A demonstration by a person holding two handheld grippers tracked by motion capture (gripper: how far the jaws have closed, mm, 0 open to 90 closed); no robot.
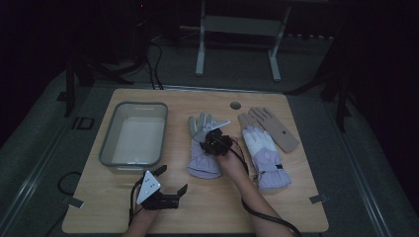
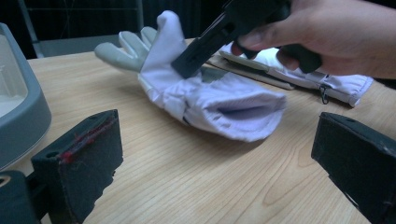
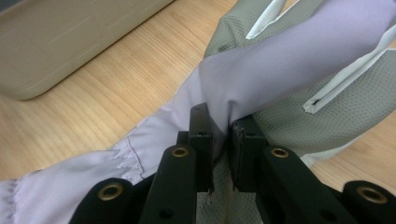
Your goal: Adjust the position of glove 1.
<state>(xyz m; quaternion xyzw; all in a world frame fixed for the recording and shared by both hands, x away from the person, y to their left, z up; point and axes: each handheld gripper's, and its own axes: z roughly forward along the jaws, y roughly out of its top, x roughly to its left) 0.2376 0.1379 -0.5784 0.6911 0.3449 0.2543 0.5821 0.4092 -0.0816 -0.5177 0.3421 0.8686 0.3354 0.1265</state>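
Pale wood grain covers the table (image 1: 207,207), which stands in a dark room with grey floor. At left sits a grey plastic tub (image 1: 133,136), rounded and smooth, and the left gripper (image 1: 170,181) rests near it with jaws wide apart. The right gripper (image 3: 219,126) pinches a fold of the soft lilac glove (image 1: 202,148) at the table's middle, beside a second glove (image 1: 264,158) and a tan flat hand form (image 1: 276,128).

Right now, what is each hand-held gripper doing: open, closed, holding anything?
Left hand-held gripper: open, holding nothing, above the table.
Right hand-held gripper: closed on a fold of the lilac glove.
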